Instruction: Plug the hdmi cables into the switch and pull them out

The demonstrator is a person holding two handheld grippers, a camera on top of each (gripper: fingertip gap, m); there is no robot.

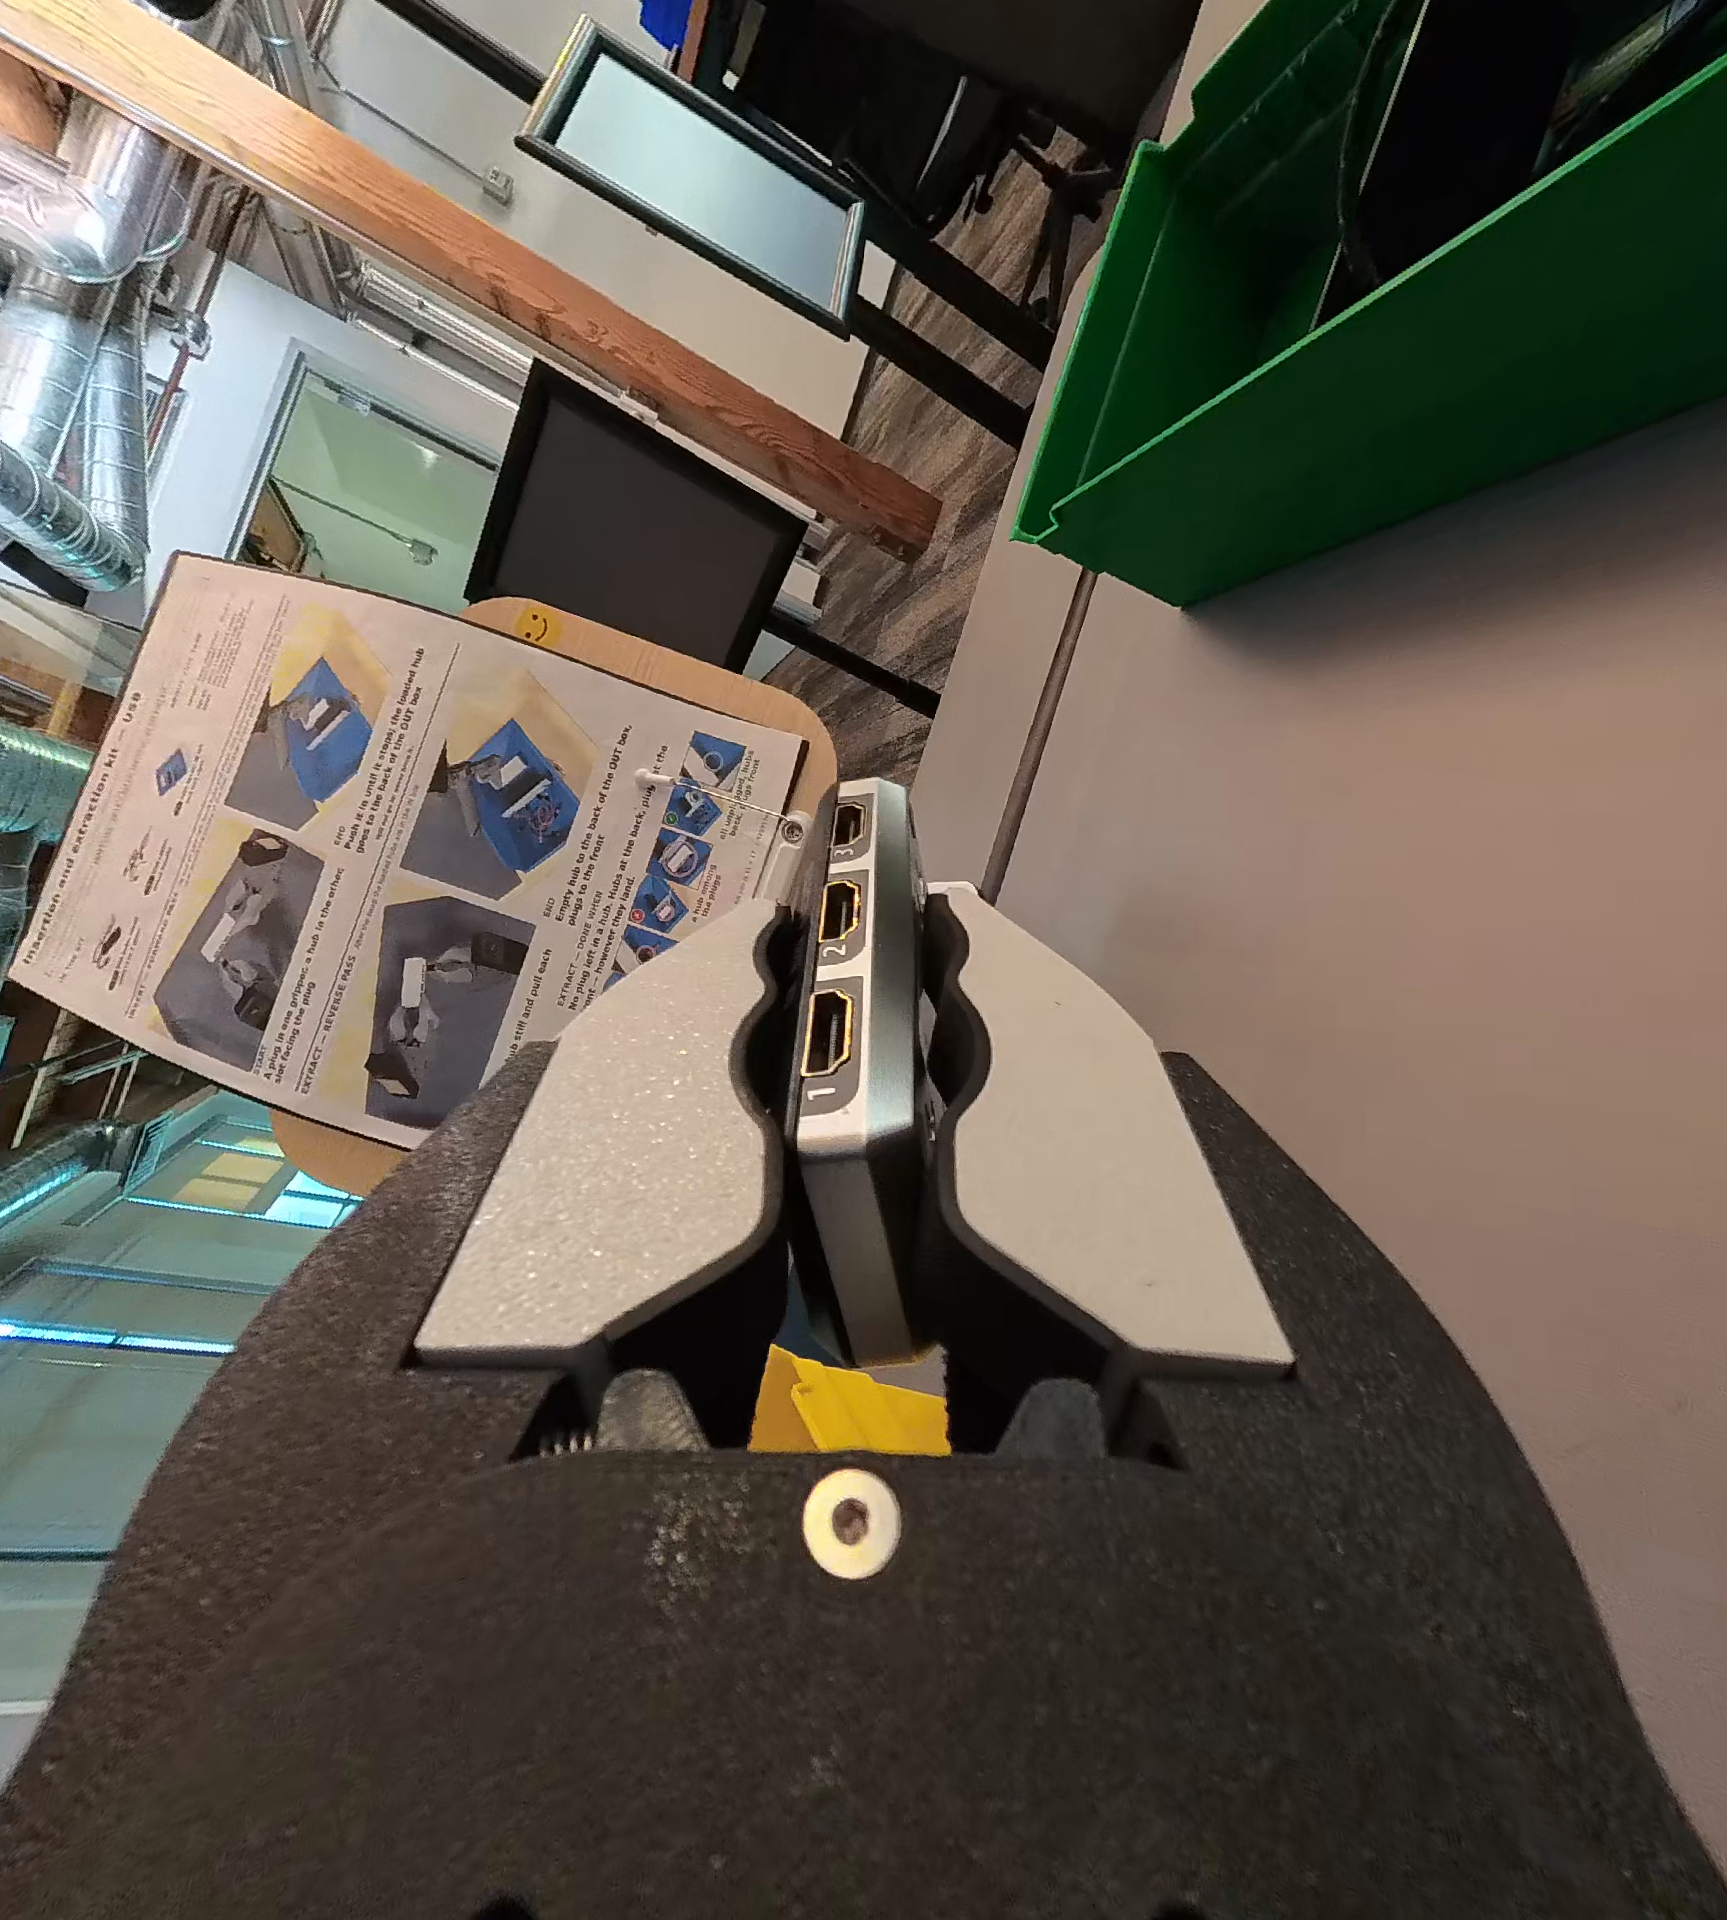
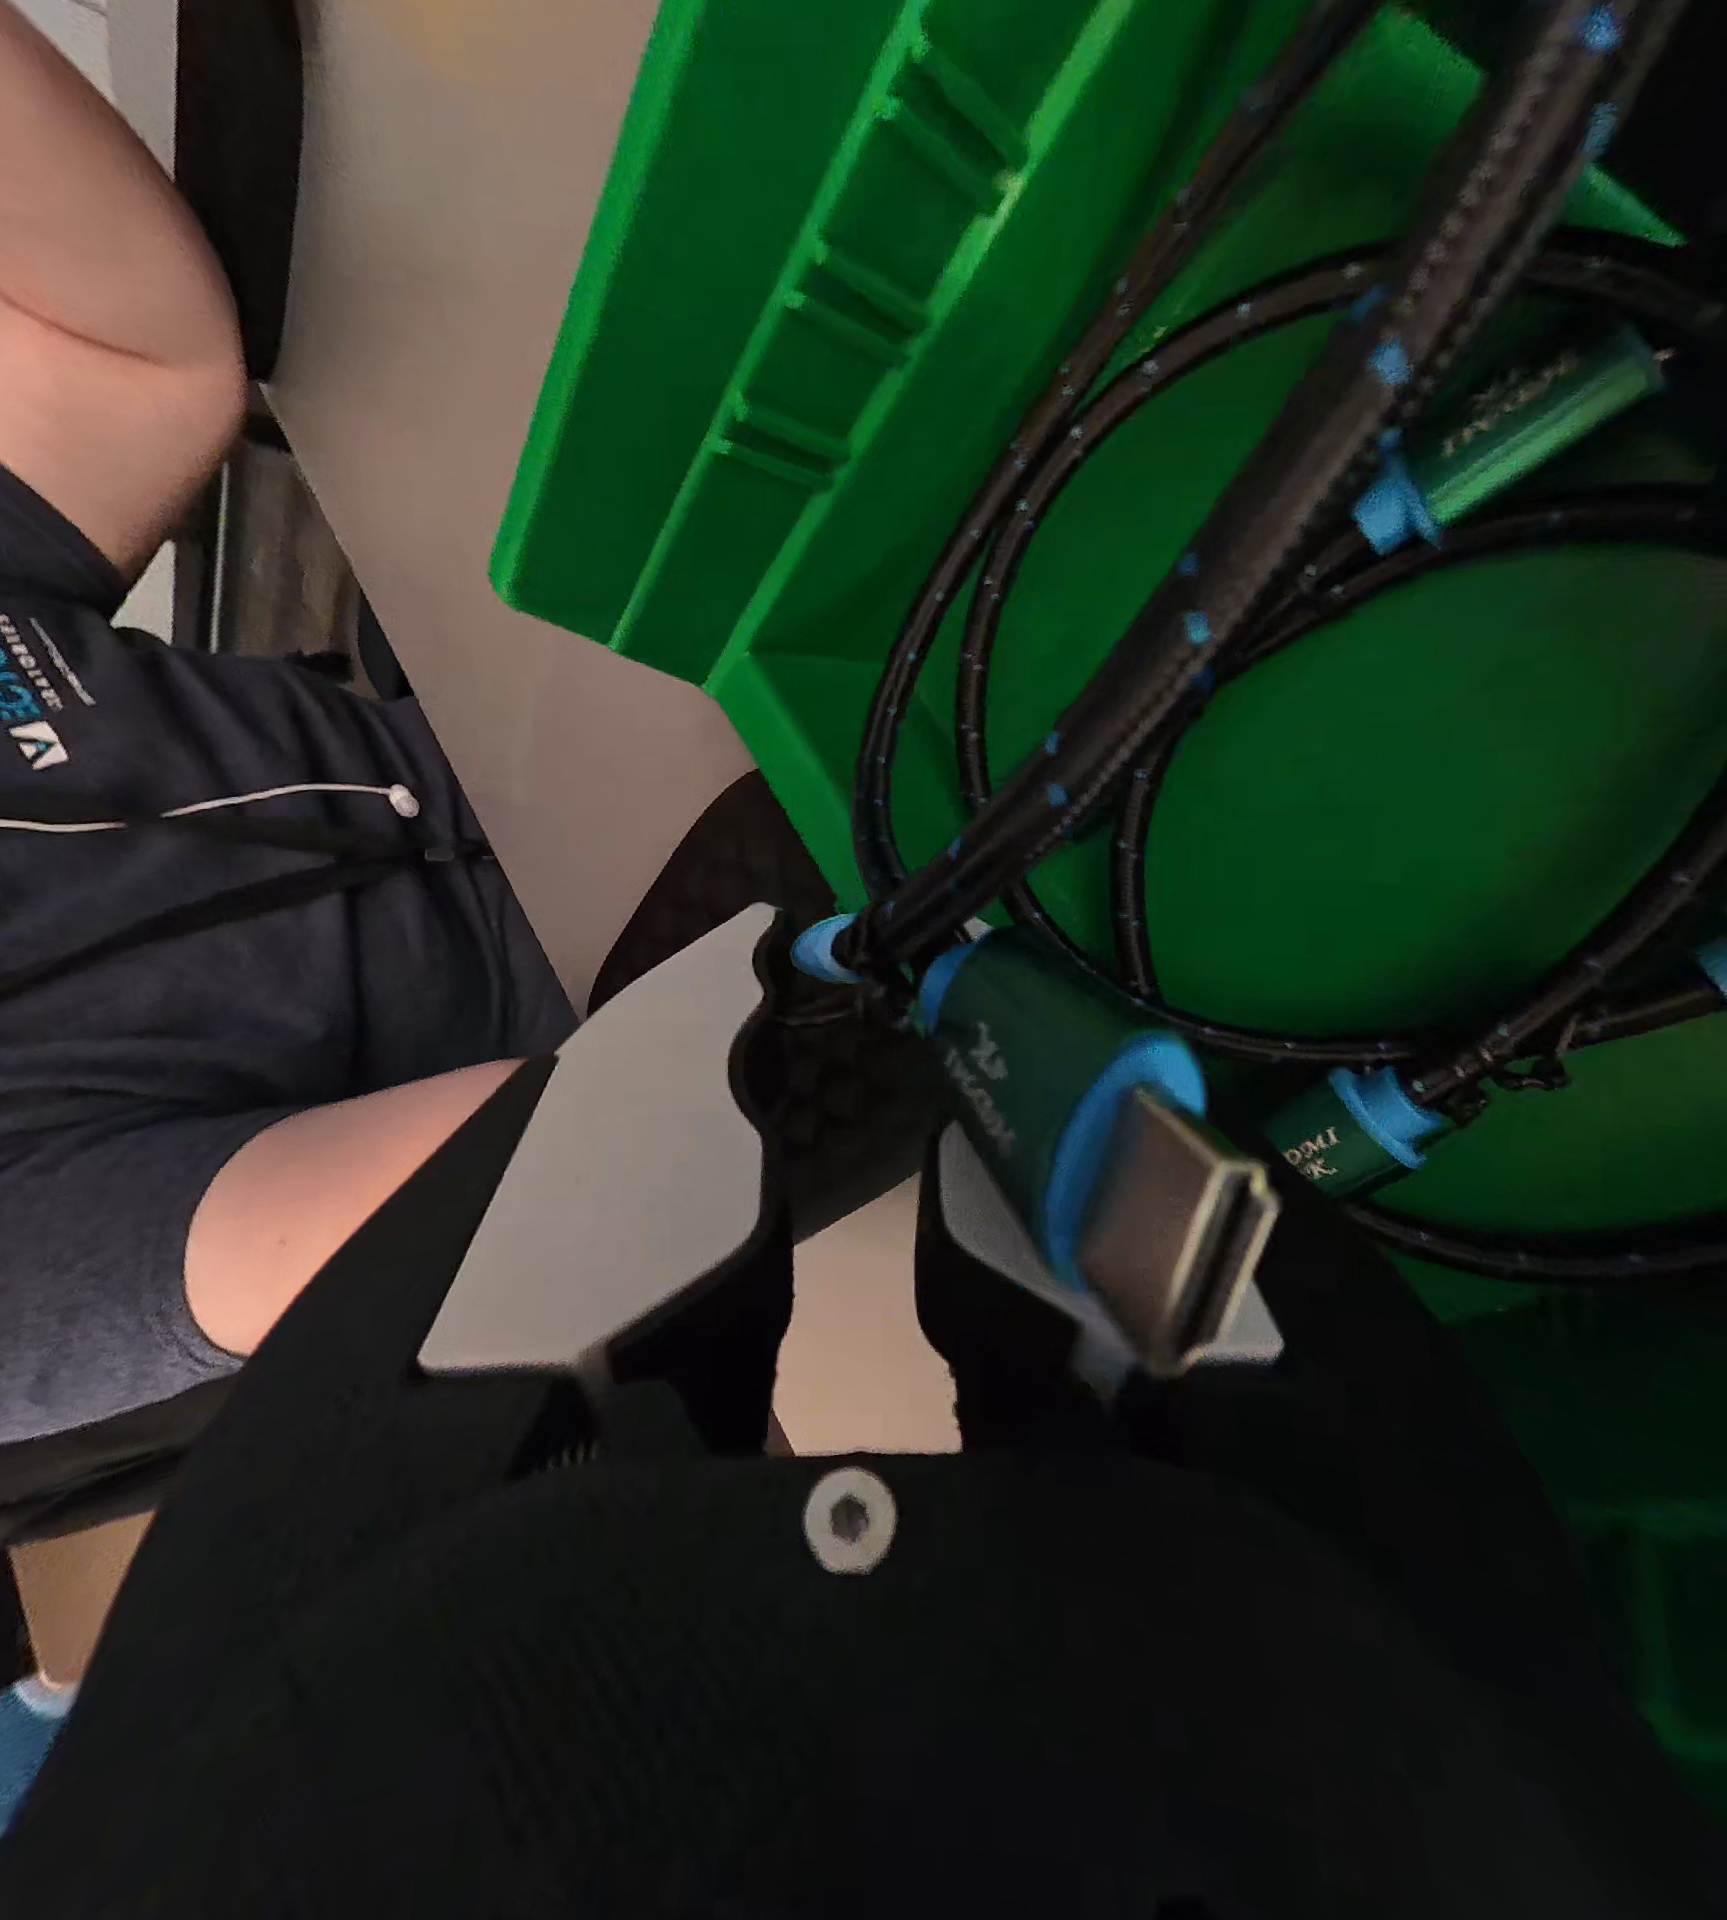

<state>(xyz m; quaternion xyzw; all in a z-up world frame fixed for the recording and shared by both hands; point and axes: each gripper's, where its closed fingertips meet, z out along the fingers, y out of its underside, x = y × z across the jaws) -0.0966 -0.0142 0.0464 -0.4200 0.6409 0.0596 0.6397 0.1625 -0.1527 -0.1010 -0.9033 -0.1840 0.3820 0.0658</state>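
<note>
In the left wrist view my left gripper [image 1: 859, 904] is shut on the silver HDMI switch [image 1: 854, 1049] and holds it on edge above the grey table. Its three gold-lined ports face left and all are empty. In the right wrist view my right gripper [image 2: 843, 997] is over the green bin [image 2: 838, 312]. Its jaws are closed around a black braided bundle of HDMI cable [image 2: 838, 1091]. One green plug with blue collars [image 2: 1098, 1143] lies across the right finger, its metal tip pointing back toward the camera. What exactly is pinched is dark and hard to see.
More coiled cable and green plugs [image 2: 1503, 436] lie in the bin, which also shows in the left wrist view [image 1: 1461, 364]. An instruction sheet on a clipboard [image 1: 371, 852] stands beyond the switch. A person in a dark shirt [image 2: 163, 883] is at the table edge. One gripper's finger ends stand about 35 cm off the other's.
</note>
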